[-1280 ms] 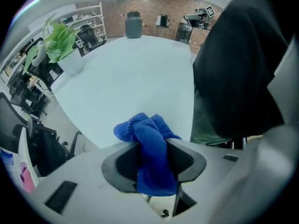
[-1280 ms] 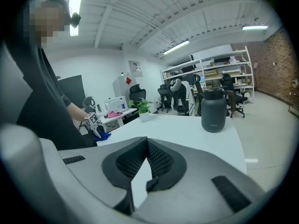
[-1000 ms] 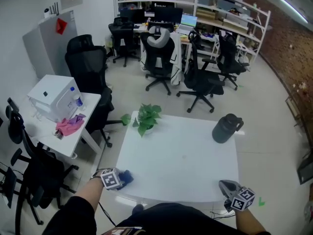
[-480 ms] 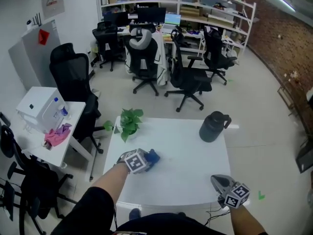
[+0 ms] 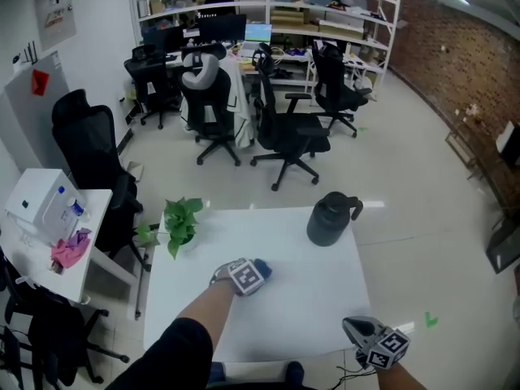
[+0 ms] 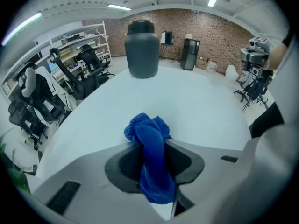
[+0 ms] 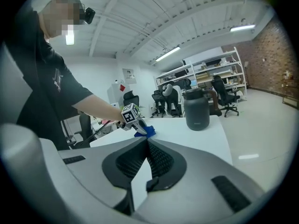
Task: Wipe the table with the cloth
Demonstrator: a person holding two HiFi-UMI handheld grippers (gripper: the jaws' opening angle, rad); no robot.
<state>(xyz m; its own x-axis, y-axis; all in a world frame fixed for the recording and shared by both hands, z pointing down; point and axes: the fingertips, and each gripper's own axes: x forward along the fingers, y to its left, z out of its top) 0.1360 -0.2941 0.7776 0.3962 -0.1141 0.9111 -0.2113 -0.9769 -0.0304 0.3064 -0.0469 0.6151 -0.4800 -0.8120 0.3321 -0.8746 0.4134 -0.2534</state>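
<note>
The left hand-held gripper (image 5: pixel 253 271), clamped on the bunched blue cloth (image 6: pixel 148 129), has travelled in the last second from the near left corner of the white surface (image 5: pixel 309 299) out to about its middle, dragging the cloth along the top. I judge this a wiping stroke under way: the strip behind this gripper is likely covered, while the stretch ahead of it and to its right remains to do. The right hand-held gripper (image 5: pixel 359 330) has kept to the near right edge, its jaws together on nothing.

Far to the left of the left hand-held gripper, a side table (image 5: pixel 97 205) carries a white box (image 5: pixel 31 201) and a pink rag (image 5: pixel 69 250). On the surface, a potted plant (image 5: pixel 177 222) stands ahead and to its left, and a dark grey jug (image 5: pixel 329 218) ahead and to its right, both well apart from the cloth. Beyond them are black office chairs (image 5: pixel 284 132), shelving (image 5: pixel 325 15) with monitors, and a brick wall (image 5: pixel 439 55) off to the right
</note>
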